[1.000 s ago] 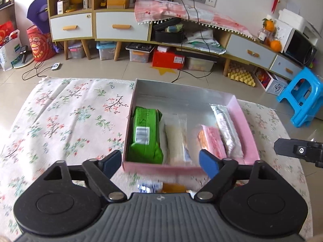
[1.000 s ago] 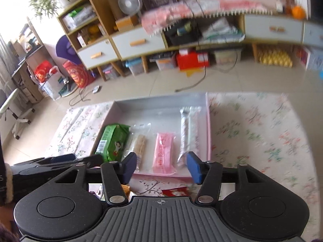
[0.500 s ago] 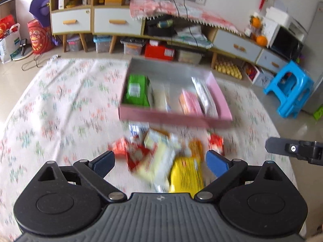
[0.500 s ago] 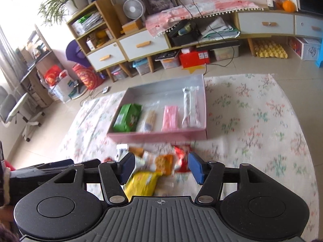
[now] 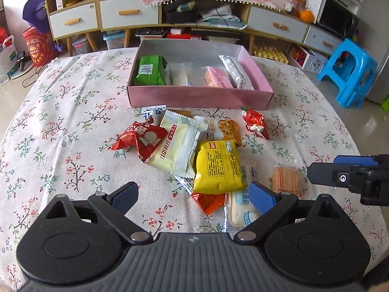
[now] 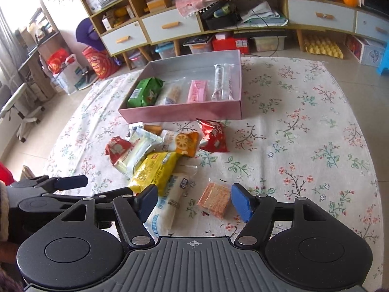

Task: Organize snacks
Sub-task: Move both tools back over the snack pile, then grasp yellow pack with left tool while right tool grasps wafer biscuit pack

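A pink box (image 5: 199, 97) (image 6: 184, 113) on the floral cloth holds a green pack (image 5: 149, 69), a pale bar, a pink pack (image 5: 217, 77) and a clear wrapped bar. A heap of loose snacks lies in front of it: a yellow pack (image 5: 217, 166) (image 6: 155, 170), a cream pack (image 5: 176, 144), red packs (image 5: 139, 140), (image 5: 255, 123), a white bread pack (image 6: 170, 202) and an orange wafer pack (image 5: 284, 180) (image 6: 215, 199). My left gripper (image 5: 192, 196) is open and empty above the heap's near edge. My right gripper (image 6: 193, 200) is open and empty, its fingers either side of the wafer pack and the bread pack.
The round table's edge curves close on both sides. A blue stool (image 5: 347, 70) stands at the right on the floor. Low cabinets (image 5: 126, 14) with clutter line the far wall. An office chair (image 6: 17, 112) stands at the left.
Both grippers have pulled back from the box toward me and down, so the heap of loose snacks has come into view. Both stay open and empty.
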